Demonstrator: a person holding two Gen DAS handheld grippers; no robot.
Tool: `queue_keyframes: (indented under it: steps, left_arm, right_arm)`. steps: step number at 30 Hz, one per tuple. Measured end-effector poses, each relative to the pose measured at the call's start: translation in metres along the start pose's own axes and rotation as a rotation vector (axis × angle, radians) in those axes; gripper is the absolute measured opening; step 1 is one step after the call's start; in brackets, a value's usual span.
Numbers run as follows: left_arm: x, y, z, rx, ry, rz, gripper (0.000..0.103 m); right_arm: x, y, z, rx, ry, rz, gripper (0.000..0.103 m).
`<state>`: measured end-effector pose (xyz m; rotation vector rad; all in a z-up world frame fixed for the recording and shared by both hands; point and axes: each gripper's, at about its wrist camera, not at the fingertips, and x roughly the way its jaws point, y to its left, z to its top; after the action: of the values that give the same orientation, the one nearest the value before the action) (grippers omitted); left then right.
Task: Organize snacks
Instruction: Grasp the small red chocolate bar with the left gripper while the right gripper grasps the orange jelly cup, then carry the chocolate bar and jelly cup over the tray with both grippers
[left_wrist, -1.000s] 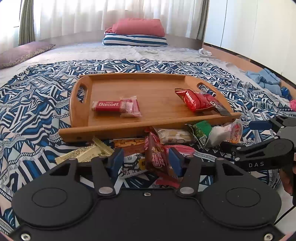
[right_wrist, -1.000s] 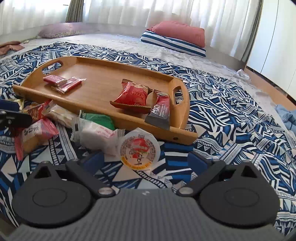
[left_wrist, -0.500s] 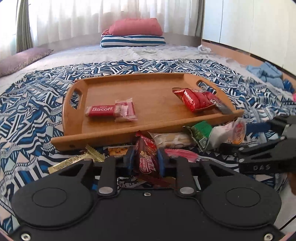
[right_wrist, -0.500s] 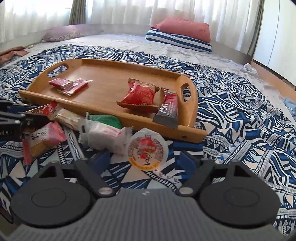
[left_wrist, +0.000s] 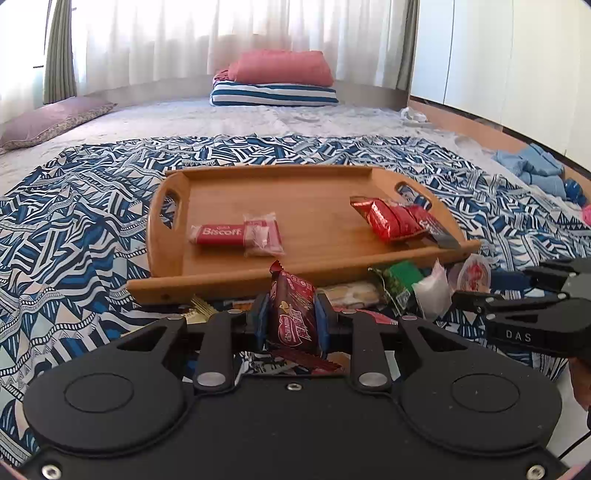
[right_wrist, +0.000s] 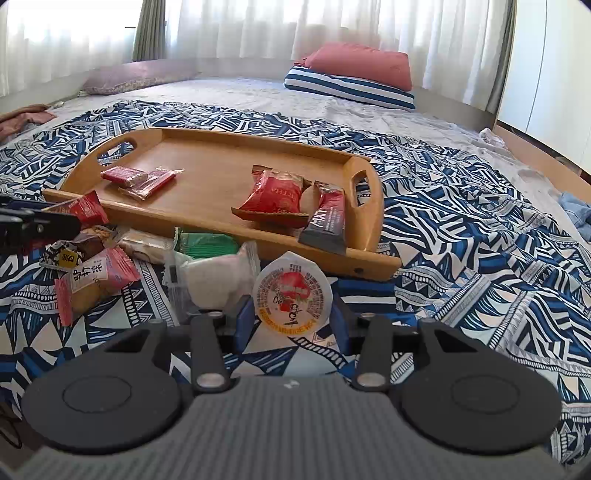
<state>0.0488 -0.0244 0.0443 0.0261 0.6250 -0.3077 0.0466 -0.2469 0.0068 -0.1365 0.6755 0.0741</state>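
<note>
My left gripper (left_wrist: 290, 319) is shut on a dark red snack packet (left_wrist: 295, 314), held upright just in front of the wooden tray's near rim (left_wrist: 221, 291). The same packet (right_wrist: 86, 208) shows at the left of the right wrist view. My right gripper (right_wrist: 291, 323) has its jaws closing around a round jelly cup (right_wrist: 291, 299) on the blue patterned bedspread; the pads stand at its rim on both sides, and I see no squeeze. The tray holds a Biscoff biscuit (left_wrist: 218, 235), a red bag (right_wrist: 275, 195) and a dark bar (right_wrist: 327, 221).
Loose snacks lie before the tray: a green packet (right_wrist: 205, 245), a white packet (right_wrist: 214, 277), a pink packet (right_wrist: 99, 273). The right tool (left_wrist: 517, 306) reaches in at the right of the left wrist view. Pillows (left_wrist: 277, 79) lie at the bed's far end.
The left jaws closed on the dark red packet and raised it slightly off the pile. The right jaws narrowed from wide open to the jelly cup's sides.
</note>
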Motion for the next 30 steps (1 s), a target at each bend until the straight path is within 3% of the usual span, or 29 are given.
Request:
queue_keyframes:
  steps: [30]
  left_arm:
    - [0.0, 0.025, 0.029, -0.083, -0.042, 0.014, 0.024]
  right_arm:
    - [-0.02, -0.016, 0.026, 0.108, -0.053, 0.022, 0.048]
